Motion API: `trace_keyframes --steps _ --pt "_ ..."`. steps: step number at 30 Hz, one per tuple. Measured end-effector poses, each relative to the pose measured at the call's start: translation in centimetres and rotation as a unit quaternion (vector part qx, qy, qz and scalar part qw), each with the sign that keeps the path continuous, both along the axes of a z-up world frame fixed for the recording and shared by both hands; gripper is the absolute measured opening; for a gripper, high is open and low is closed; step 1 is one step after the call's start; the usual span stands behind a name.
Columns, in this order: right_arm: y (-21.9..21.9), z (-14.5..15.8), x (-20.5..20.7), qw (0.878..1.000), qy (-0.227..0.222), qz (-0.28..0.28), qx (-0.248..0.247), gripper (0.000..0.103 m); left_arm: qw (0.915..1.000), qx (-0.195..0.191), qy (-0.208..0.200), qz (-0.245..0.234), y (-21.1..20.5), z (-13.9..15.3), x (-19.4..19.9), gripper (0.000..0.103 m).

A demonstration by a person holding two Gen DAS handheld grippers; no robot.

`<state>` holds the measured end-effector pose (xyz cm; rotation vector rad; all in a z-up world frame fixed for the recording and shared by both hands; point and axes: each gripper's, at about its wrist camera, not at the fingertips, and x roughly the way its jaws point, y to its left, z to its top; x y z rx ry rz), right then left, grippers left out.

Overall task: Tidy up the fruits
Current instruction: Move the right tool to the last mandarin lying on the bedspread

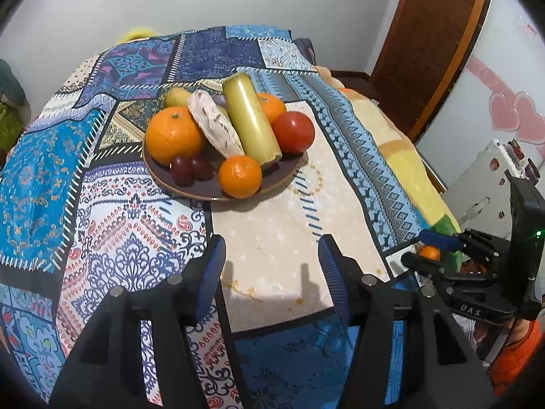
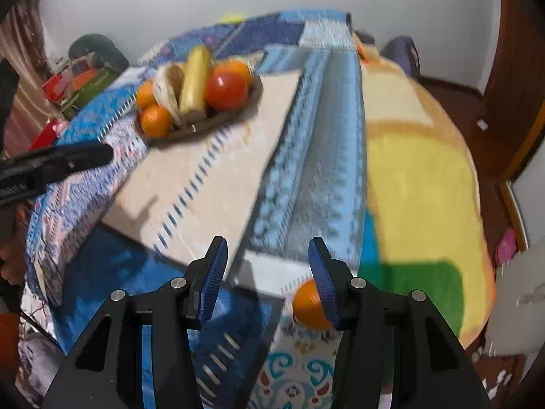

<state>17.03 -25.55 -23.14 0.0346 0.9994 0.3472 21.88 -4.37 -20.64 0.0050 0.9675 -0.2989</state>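
Note:
A dark plate [image 1: 204, 191] on the patterned cloth holds oranges [image 1: 174, 135], a tomato [image 1: 293, 132], a long yellow-green fruit [image 1: 250, 119], a pale wrapped piece [image 1: 214, 124] and dark grapes [image 1: 190, 168]. My left gripper [image 1: 270, 272] is open and empty, above the beige patch in front of the plate. My right gripper [image 2: 267, 272] is open near the table's right edge; a small loose orange [image 2: 308, 303] lies by its right finger [image 2: 322, 283], partly hidden. In the left wrist view this orange [image 1: 430, 253] sits between the right gripper's fingers [image 1: 437, 240]. The plate also shows blurred [image 2: 218, 122].
The table is draped with a blue patchwork cloth [image 1: 68, 170] over a yellow and green blanket [image 2: 419, 184]. A wooden door [image 1: 432, 34] stands at the right and a white appliance [image 1: 483, 184] by it. Red and green clutter [image 2: 75, 85] lies beyond the table's left side.

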Motion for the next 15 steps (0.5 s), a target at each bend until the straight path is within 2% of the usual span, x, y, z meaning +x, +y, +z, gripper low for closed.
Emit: trace_keyframes --steps 4,9,12,15 --pt "-0.2 -0.1 0.2 1.000 -0.005 -0.004 -0.010 0.042 0.9999 -0.002 0.004 0.009 0.6 -0.2 -0.3 0.056" --pt "-1.2 1.0 -0.3 1.000 -0.020 -0.022 0.008 0.041 0.9997 -0.008 0.011 0.021 1.6 -0.5 -0.3 0.056" --pt "-1.9 2.3 -1.1 0.998 -0.045 -0.032 -0.004 0.042 0.9995 -0.009 0.009 0.027 2.1 -0.4 -0.5 0.056" --pt "-2.5 2.0 -1.4 0.998 -0.038 -0.037 -0.022 0.042 0.9993 -0.016 0.005 0.034 2.7 -0.1 -0.5 0.056"
